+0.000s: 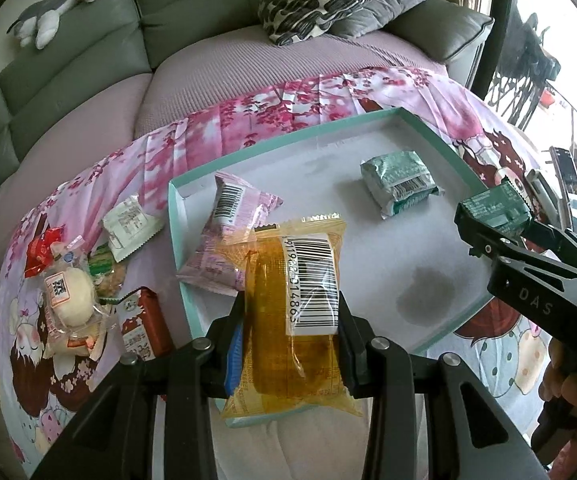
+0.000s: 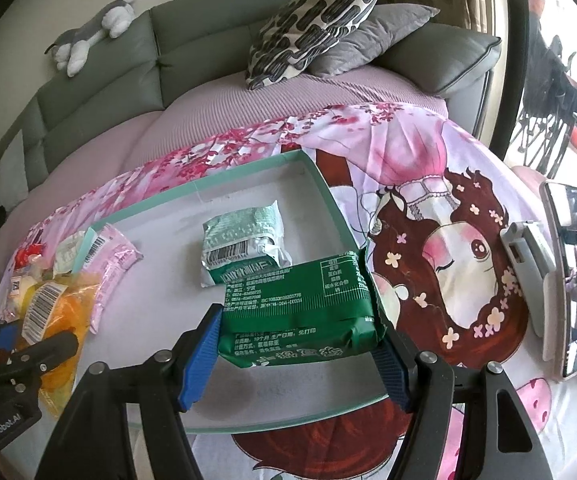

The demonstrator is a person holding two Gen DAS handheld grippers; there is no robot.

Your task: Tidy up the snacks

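My left gripper (image 1: 292,320) is shut on a yellow snack packet (image 1: 294,312), held over the near left edge of a teal-rimmed white tray (image 1: 276,144). My right gripper (image 2: 300,332) is shut on a dark green snack packet (image 2: 300,308), held over the tray's right part (image 2: 248,172); it shows at the right of the left wrist view (image 1: 492,210). In the tray lie a pink packet (image 1: 228,236) at the left and a silver-green packet (image 1: 398,184) at the back right, also in the right wrist view (image 2: 244,244).
Several loose snacks (image 1: 88,272) lie on the cartoon-print cloth (image 2: 448,184) left of the tray. A phone on a stand (image 2: 568,272) sits at the right. A grey sofa with cushions (image 2: 328,28) and a plush toy (image 2: 92,28) is behind.
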